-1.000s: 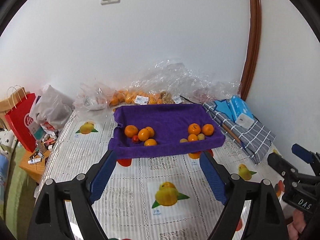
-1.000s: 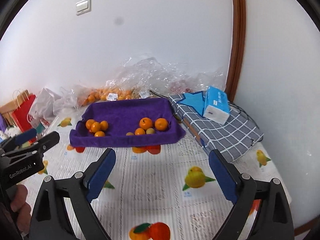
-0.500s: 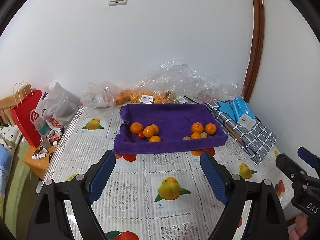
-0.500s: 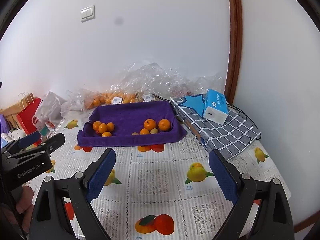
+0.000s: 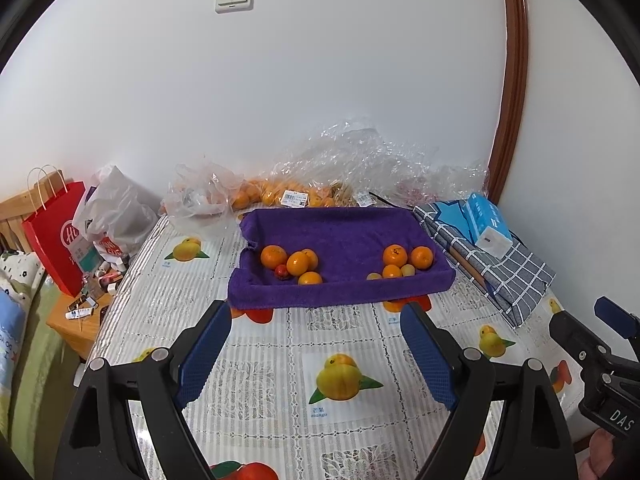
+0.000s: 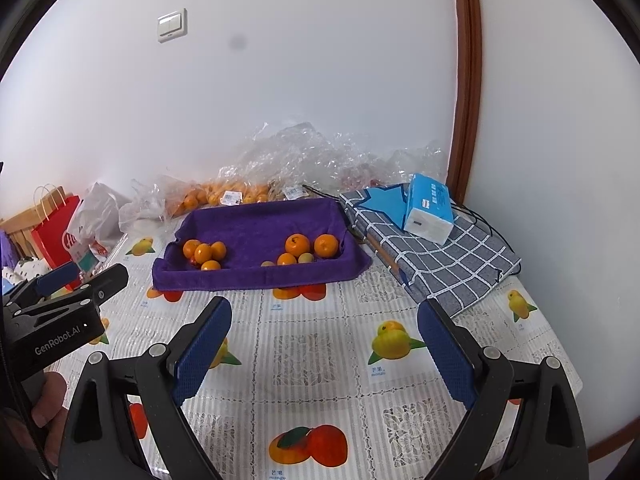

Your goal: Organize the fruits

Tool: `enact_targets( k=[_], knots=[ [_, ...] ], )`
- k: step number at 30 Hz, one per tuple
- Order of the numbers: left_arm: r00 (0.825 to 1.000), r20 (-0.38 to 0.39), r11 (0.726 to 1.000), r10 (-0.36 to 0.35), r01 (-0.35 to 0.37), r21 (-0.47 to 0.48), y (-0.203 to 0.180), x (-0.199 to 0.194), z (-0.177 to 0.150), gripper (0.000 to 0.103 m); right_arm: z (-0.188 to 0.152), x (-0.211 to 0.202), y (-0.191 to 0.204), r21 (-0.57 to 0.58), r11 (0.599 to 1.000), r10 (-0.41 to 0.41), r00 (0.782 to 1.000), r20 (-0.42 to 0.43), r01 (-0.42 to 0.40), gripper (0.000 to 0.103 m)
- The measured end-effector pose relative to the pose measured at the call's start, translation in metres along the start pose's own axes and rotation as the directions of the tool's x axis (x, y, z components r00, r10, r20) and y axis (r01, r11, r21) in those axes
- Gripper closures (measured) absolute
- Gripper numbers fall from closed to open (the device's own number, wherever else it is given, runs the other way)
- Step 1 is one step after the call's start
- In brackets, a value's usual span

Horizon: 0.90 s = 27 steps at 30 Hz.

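Note:
A purple towel-lined tray point(image 5: 340, 236) point(image 6: 256, 232) sits at the far middle of the table. A left cluster of oranges point(image 5: 298, 263) point(image 6: 203, 253) with a small red fruit point(image 5: 281, 270) lies in it. A right cluster of oranges point(image 5: 395, 256) point(image 6: 297, 245) with small pale fruits point(image 5: 407, 270) lies in it too. My left gripper point(image 5: 316, 350) is open and empty, well short of the tray. My right gripper point(image 6: 324, 350) is open and empty, also short of the tray.
Clear plastic bags with more oranges point(image 5: 280, 196) lie behind the tray against the wall. A checked cloth point(image 6: 436, 256) with a blue tissue pack point(image 6: 428, 208) lies right. A red paper bag point(image 5: 56, 236) and clutter stand off the table's left edge. The tablecloth has printed fruit pictures.
Both grippers have pulled back and risen from the tray, which looks smaller and farther. Both stay open and empty. The fruits have not moved.

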State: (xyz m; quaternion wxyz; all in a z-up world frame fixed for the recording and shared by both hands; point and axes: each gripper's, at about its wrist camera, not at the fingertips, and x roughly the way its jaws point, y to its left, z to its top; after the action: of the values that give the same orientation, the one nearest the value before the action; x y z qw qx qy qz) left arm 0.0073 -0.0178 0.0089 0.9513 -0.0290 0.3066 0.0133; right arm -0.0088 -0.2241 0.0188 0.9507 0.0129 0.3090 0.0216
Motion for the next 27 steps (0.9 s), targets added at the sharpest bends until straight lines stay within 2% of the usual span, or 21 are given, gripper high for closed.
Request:
enact_targets(
  k=[27],
  knots=[
    [1.0,0.016,1.0,-0.006,0.006,0.004,-0.0041,-0.009,0.0013,0.017,-0.0011,-0.0064,-0.0036,0.012,1.0,0.006,1.0,0.007,-0.006,0.01]
  ],
)
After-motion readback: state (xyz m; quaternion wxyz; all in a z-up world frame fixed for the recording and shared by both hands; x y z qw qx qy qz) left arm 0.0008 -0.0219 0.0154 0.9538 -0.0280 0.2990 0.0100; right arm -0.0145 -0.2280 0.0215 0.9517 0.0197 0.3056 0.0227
